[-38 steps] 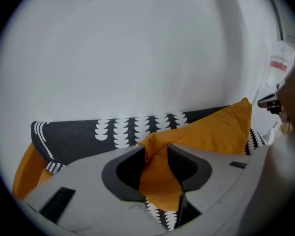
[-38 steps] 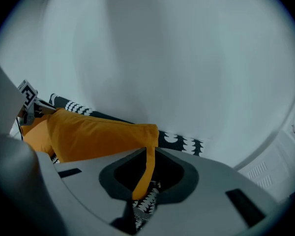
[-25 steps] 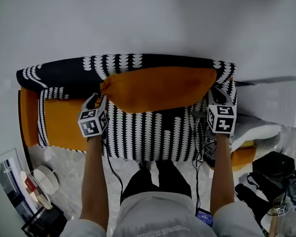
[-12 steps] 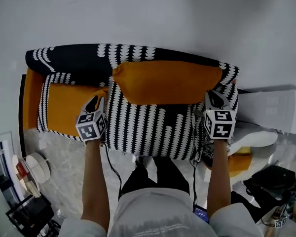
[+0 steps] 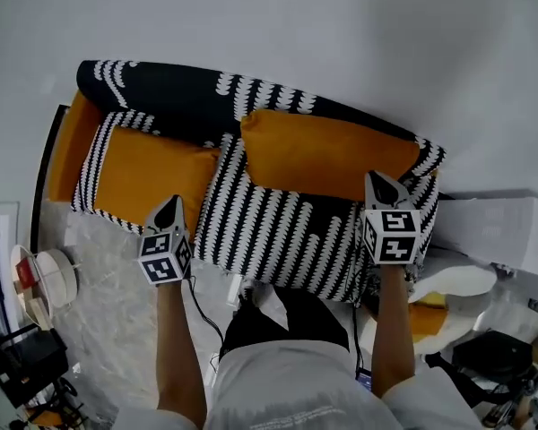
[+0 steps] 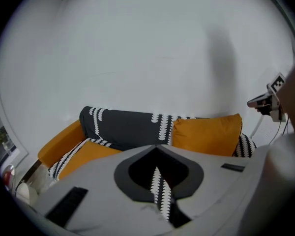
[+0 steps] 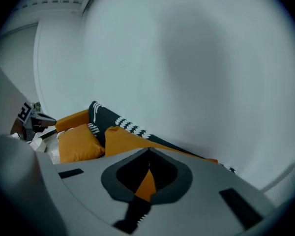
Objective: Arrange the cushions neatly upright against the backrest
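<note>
Two orange cushions on this sofa [image 5: 403, 204], and only one looks sorted. The right cushion [image 5: 327, 155] stands on edge against the backrest [image 5: 161, 97]. The left cushion [image 5: 148, 176] seems to lie flat on the seat [image 5: 269, 222], with its far edge at the foot of the backrest. So I'd say the left one is the step in hand.

Both claws hang near the seat's front, clear of the cushions. The left gripper [image 5: 169, 202] has just been closing its jaws. They're pressed together with nothing between them, just patterned cover showing through the slit. Same for the right gripper [image 5: 377, 180]: it's just closed, pinched together on air, and the orange you see there is only the cushion behind it.

My tips:
- Spread the jaws wide before going in, because soft stuffing needs a fat bite.
- Grab the near edge, one claw toward each corner if possible.
- Lift and tip the cushion so its back lands on the backrest.
- Park it beside the right cushion without overlapping.
- Nudge the bottom edge in so it doesn't slump forward.
</note>
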`<action>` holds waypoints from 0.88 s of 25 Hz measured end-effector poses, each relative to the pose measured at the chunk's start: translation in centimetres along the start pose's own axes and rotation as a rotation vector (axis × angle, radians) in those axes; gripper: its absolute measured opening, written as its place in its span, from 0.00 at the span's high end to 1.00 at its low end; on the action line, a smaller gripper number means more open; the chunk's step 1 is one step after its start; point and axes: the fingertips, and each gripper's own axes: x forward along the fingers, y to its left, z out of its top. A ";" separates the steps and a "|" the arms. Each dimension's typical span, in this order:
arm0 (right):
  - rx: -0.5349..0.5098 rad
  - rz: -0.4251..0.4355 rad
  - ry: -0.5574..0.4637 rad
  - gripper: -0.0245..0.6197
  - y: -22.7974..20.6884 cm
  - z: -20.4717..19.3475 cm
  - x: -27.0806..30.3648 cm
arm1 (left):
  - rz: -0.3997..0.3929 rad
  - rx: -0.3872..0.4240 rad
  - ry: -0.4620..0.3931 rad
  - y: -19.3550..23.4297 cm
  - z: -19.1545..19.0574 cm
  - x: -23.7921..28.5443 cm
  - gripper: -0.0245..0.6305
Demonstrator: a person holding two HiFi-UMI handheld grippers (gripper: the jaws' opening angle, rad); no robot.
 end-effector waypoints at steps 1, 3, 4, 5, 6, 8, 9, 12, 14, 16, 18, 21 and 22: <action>-0.007 0.013 -0.010 0.96 0.8 0.7 -0.1 | 0.003 0.008 -0.004 0.2 -0.3 -0.8 0.93; -0.032 0.046 -0.024 0.96 2.9 1.9 -0.3 | 0.009 0.013 -0.010 1.0 -0.9 -2.6 0.93; -0.050 0.066 -0.030 0.96 4.2 2.4 -0.3 | 0.014 0.007 -0.016 1.6 -1.1 -3.5 0.93; -0.070 0.085 -0.036 0.96 5.5 2.9 -0.4 | 0.021 -0.002 -0.026 2.2 -1.3 -4.4 0.93; -0.089 0.102 -0.042 0.96 6.8 3.4 -0.5 | 0.028 -0.013 -0.037 2.9 -1.4 -5.2 0.93; -0.118 0.128 -0.057 0.96 9.3 4.4 -0.9 | 0.047 -0.034 -0.060 4.3 -1.7 -7.1 0.93; -0.130 0.138 -0.066 0.96 10.6 4.9 -1.2 | 0.057 -0.043 -0.071 5.1 -1.8 -8.1 0.93; -0.168 0.176 -0.098 0.96 14.8 6.5 -2.0 | 0.096 -0.051 -0.097 8.0 -2.6 -11.3 0.93; -0.191 0.204 -0.115 0.96 17.3 7.1 -2.9 | 0.114 -0.054 -0.112 9.7 -3.3 -13.5 0.93; -0.206 0.226 -0.123 0.96 19.9 7.0 -4.1 | 0.124 -0.049 -0.121 11.2 -4.1 -15.7 0.93; -0.227 0.249 -0.127 0.96 22.8 6.9 -5.1 | 0.141 -0.049 -0.127 13.0 -5.2 -18.1 0.93; -0.266 0.278 -0.138 0.96 26.8 6.9 -6.7 | 0.166 -0.066 -0.132 15.3 -7.0 -21.2 0.93; -0.280 0.285 -0.141 0.96 28.0 6.9 -7.3 | 0.173 -0.073 -0.133 16.0 -7.7 -22.2 0.93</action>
